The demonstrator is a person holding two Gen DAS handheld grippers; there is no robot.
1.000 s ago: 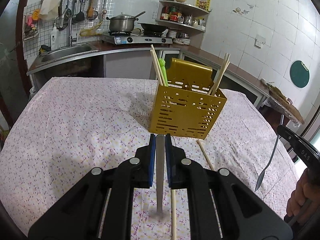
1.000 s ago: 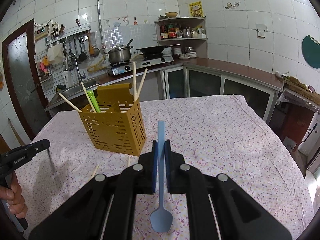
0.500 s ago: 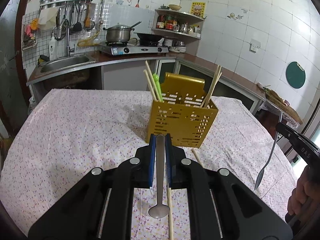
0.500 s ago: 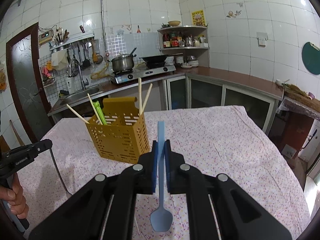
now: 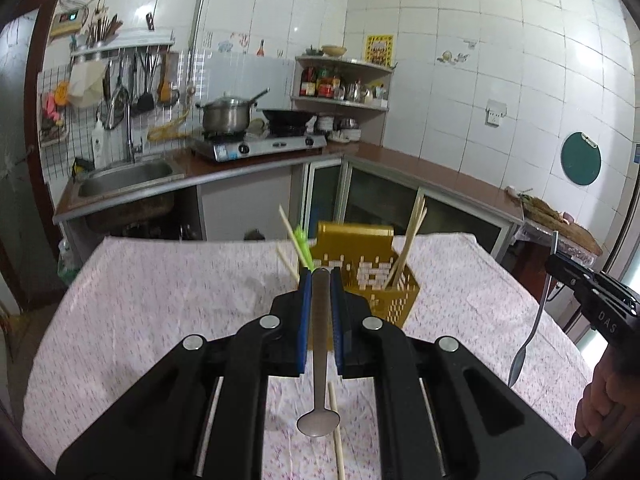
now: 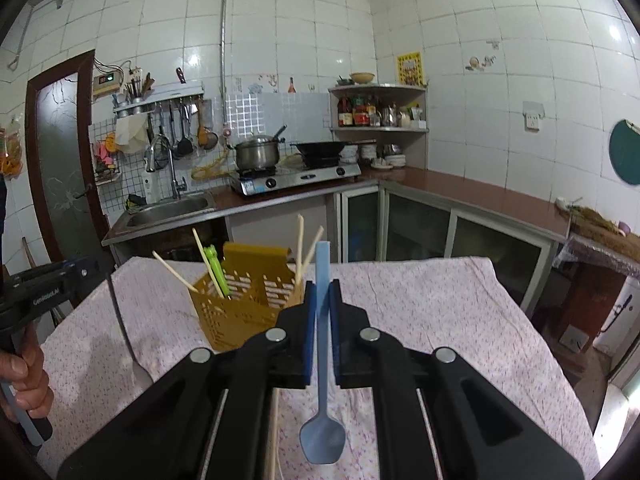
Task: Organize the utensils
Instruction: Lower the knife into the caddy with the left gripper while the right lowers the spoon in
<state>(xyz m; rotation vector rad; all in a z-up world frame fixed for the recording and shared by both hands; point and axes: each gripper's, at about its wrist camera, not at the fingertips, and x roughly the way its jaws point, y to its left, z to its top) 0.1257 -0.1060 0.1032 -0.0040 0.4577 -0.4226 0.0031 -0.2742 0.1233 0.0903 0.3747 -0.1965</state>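
Raised higher, both hand-held grippers clamp spoons (image 5: 319,360) (image 6: 322,360), handles forward, bowls toward the camera.

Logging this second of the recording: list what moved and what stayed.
Both grippers rose: the left hand-held gripper lifted the metal spoon, the right hand-held gripper the blue spoon, so the yellow holder sits lower in view. Grips, holder and its chopsticks unchanged.

White-tiled walls (image 6: 304,32) enclose an L-shaped brown counter (image 6: 460,190). Taking the gas stove (image 6: 296,178) as landmark: a steel pot (image 6: 257,154) and a black wok (image 6: 320,148) sit on it; a steel sink (image 6: 172,206) lies left of it; a corner shelf (image 6: 378,128) of bottles stands right of it; a dark-framed door (image 6: 60,160) is far left. A table under a floral cloth (image 6: 440,312) stands in front.
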